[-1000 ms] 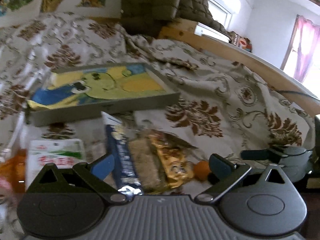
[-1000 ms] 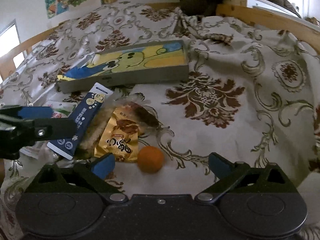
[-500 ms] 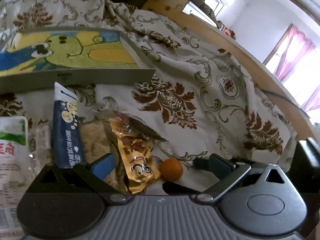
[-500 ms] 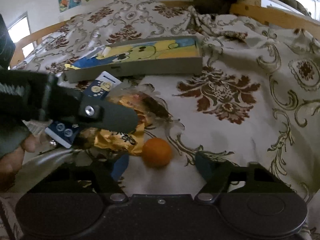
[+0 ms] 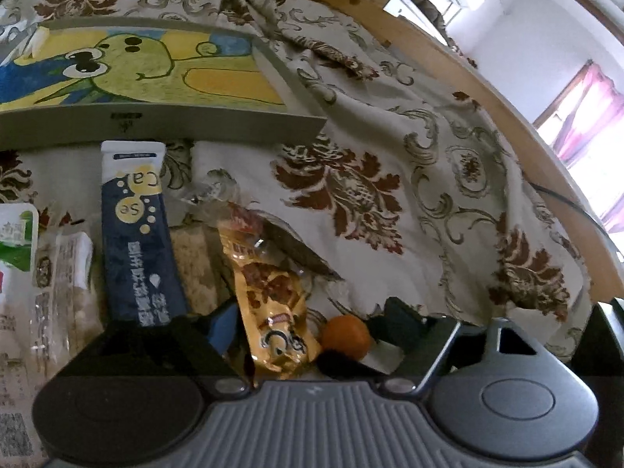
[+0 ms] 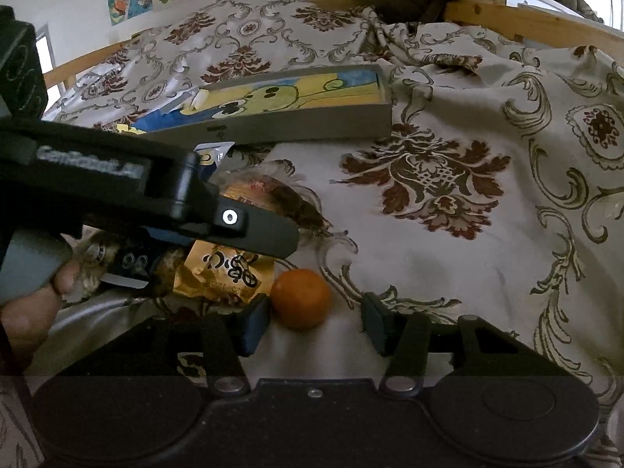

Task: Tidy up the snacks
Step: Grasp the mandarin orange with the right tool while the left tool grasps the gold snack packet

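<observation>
Nothing lies yet in the shallow grey cartoon-lined box (image 6: 296, 124) on the bed. The right tongs (image 6: 316, 321) are closing around the small round orange fruit (image 6: 300, 298), not touching; the left tongs (image 5: 312, 325) are closing over the yellow foil snack packet (image 5: 273, 304).

bedspread right (image 6: 487, 273): bare, your widest lane
snack pile (image 5: 269, 292): packs left of the orange (image 6: 300, 298), no gap
tray (image 6: 296, 124): walls off the far side
left claw (image 6: 249, 257): overhangs pile, blocks your left approach
</observation>
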`<act>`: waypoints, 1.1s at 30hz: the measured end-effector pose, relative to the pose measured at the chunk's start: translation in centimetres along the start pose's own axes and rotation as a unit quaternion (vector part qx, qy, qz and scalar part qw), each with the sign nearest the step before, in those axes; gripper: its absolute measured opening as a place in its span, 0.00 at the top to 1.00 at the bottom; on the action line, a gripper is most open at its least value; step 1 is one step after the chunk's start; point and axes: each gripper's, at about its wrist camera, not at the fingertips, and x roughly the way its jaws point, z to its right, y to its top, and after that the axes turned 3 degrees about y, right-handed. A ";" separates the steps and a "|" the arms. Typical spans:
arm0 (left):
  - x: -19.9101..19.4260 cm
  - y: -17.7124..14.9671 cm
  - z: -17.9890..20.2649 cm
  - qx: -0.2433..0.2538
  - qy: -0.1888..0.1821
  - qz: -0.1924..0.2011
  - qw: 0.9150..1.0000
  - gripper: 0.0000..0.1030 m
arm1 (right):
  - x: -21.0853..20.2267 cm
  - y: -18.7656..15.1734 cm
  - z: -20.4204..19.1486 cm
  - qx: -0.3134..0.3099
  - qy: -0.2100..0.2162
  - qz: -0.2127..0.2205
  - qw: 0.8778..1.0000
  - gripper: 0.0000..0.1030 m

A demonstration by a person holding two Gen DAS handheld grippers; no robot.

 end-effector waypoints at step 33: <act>1.0 0.3 1.2 0.050 0.066 -0.022 0.996 0.70 | -0.5 0.1 0.6 0.019 -0.027 0.016 0.999 0.65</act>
